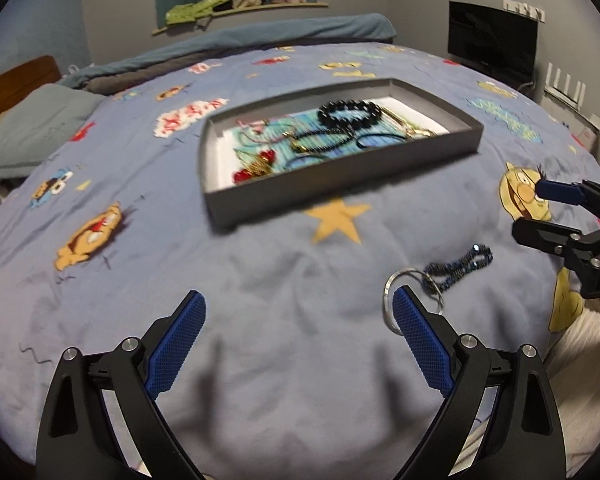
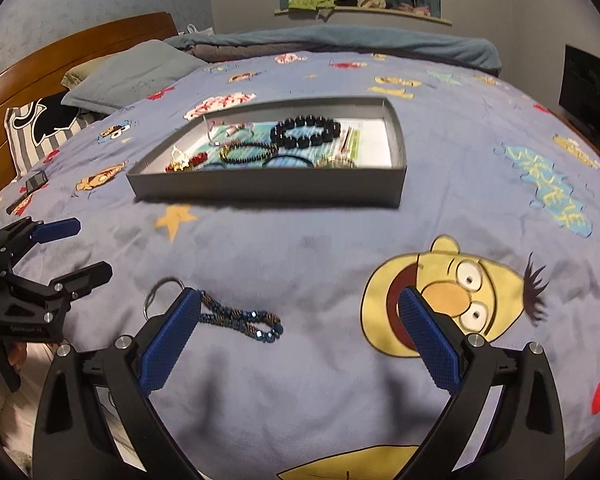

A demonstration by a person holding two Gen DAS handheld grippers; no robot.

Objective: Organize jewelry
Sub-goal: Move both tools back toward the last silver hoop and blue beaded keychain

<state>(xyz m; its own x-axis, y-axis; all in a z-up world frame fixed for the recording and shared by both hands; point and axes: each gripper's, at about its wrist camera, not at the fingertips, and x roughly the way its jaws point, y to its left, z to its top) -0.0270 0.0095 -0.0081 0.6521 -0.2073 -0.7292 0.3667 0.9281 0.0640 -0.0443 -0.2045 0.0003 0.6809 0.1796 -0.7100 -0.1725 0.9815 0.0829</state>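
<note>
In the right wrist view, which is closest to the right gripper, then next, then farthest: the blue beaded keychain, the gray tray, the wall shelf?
1. Blue beaded keychain, beside the right gripper, against its left finger.
2. Gray tray, mid-bed ahead.
3. Wall shelf, on the far wall.

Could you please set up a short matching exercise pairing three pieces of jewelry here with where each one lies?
Things:
1. black bead bracelet
2. blue beaded keychain
3. red and gold earrings

Places:
A. on the bedspread, outside the tray
B. near left corner of the grey tray
C. middle of the tray, toward its far side

Pairs: 1-C, 2-A, 3-B
</note>
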